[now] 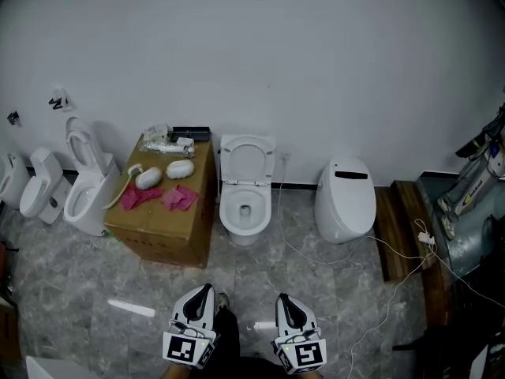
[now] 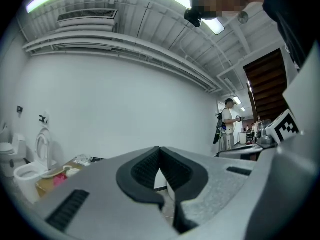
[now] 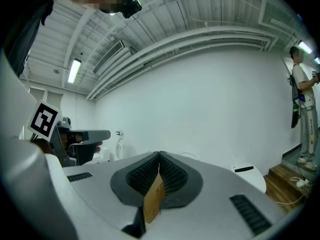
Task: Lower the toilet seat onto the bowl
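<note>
Looking down from the head view: the toilet seat stands raised, upright behind the open bowl, against the white wall. Seat not touching the bowl rim at its front.

Left hand-held gripper: low in the head view, well apart from the toilet, tip pointing toward it. In the left gripper view its jaws are closed tip to tip, nothing between them.

Right hand-held gripper: beside the left one, also well short of the bowl. In the right gripper view its jaws are closed, with a tan card slip pinched upright in the seam between them; print on it too small to read.

Surroundings:
- Cardboard box just left of the toilet, serving as a counter; two pink cloths and two white rounded items lie on top.
- Another toilet, seat up, left of the box.
- Closed white toilet to the right, near a wooden step.
- White cables trail over the marble-pattern floor.
- A person stands far off in the left gripper view.
</note>
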Demonstrator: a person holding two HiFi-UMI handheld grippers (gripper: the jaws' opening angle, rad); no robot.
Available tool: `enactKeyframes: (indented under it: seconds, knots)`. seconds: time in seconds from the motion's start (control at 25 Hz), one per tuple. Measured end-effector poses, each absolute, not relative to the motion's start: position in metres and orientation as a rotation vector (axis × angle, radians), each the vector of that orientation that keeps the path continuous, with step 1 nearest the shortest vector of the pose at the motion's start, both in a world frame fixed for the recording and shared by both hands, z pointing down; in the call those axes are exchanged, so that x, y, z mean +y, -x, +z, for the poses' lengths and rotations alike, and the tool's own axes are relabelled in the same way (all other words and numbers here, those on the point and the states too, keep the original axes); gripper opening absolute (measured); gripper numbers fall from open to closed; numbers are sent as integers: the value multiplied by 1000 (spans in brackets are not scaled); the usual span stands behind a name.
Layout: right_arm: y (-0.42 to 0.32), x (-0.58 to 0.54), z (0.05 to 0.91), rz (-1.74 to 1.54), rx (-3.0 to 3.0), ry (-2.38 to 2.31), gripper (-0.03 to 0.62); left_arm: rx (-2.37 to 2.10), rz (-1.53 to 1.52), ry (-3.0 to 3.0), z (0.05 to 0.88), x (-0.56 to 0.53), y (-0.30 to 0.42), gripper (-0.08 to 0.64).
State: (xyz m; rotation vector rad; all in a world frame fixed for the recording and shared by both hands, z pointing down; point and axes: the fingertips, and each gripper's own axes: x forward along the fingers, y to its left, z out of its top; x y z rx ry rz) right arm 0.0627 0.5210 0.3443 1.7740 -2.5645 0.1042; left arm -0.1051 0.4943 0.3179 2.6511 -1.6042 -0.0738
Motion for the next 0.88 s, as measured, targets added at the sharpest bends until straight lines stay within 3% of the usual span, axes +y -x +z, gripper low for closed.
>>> enactKeyframes:
  seconds: [0.48, 0.88]
  knots:
    - [-18, 303, 331, 99, -2517, -1838, 28, -1518, -84, -2720, 296, 277, 148, 9]
    - [-2, 195, 343, 162, -2467, -1842, 28, -1489, -9, -2669, 313, 171, 169, 8]
